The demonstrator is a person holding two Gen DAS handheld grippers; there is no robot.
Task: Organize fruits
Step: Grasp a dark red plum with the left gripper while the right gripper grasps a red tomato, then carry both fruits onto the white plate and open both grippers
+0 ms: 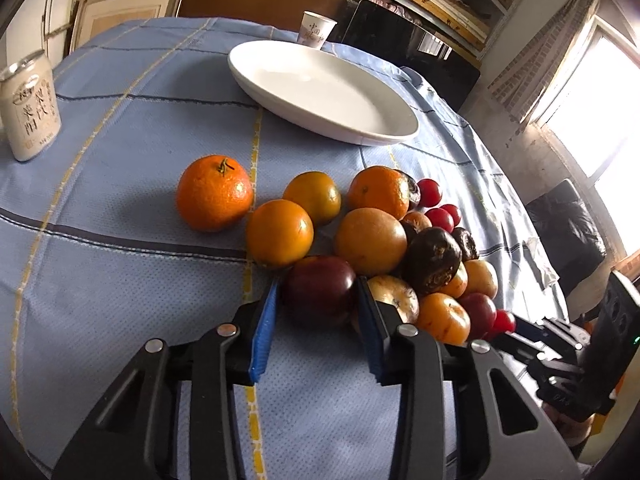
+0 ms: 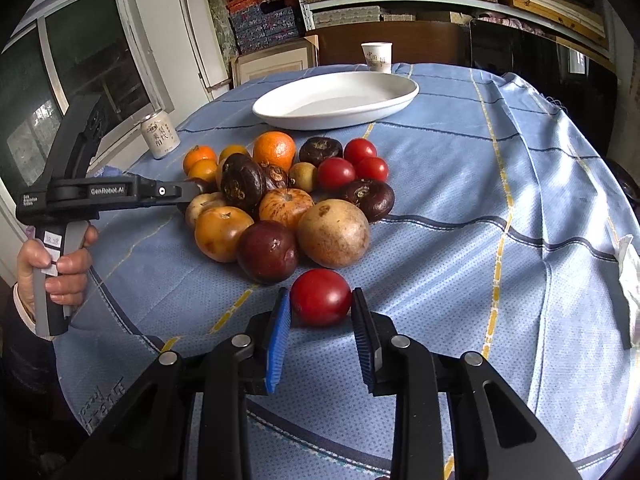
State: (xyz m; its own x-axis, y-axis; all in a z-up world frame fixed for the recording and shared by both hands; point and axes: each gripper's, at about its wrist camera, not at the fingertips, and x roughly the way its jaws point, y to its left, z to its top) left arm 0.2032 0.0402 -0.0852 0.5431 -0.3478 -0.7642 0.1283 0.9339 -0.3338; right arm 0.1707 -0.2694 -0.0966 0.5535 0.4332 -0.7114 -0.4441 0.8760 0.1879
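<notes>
On the cloth-covered surface [image 1: 120,280], the left gripper [image 1: 318,292] has its jaws closed on a dark red plum [image 1: 320,286] at the fruit pile's near edge — the right gripper [image 2: 320,300] clamps a red tomato [image 2: 321,297] beside the pile.

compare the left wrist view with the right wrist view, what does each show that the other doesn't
Left wrist only: the left gripper shut on a dark red plum, and a bright window at right.

Right wrist only: the right gripper shut on a red tomato, and a hand holding the other gripper's handle.

Both: the fruit pile, white plate, paper cup, white can and blue tablecloth.
</notes>
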